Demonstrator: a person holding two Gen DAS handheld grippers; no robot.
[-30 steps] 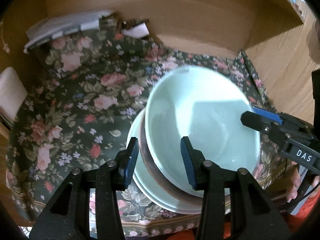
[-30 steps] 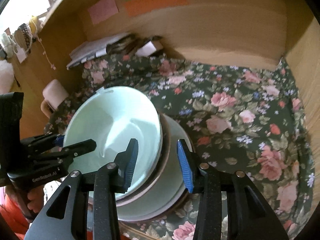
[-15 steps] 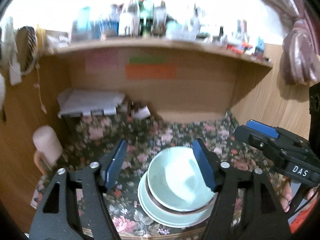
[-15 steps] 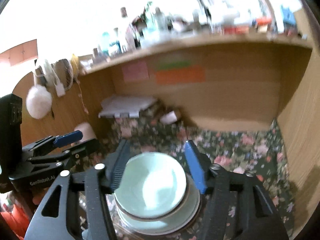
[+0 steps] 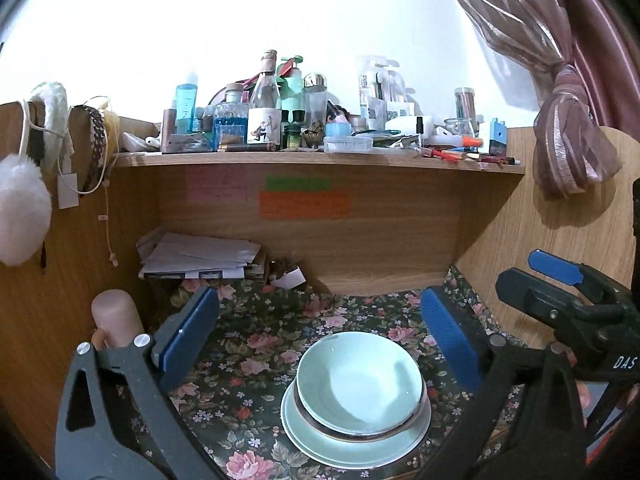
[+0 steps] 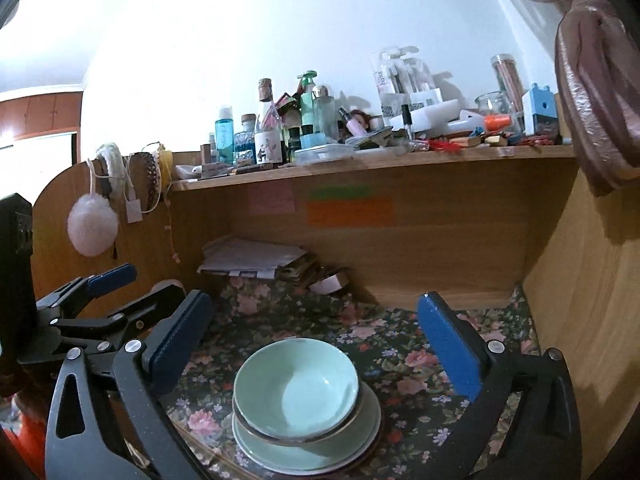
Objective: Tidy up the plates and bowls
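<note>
One bowl (image 5: 359,384) sits on one plate (image 5: 340,446); both hand-held grippers empty.

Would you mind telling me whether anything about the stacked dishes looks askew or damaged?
Slightly askew: the green bowl sits off-centre on the green plate, shifted toward the back and leaning a little. No chips or spills are visible on the floral cloth.
</note>
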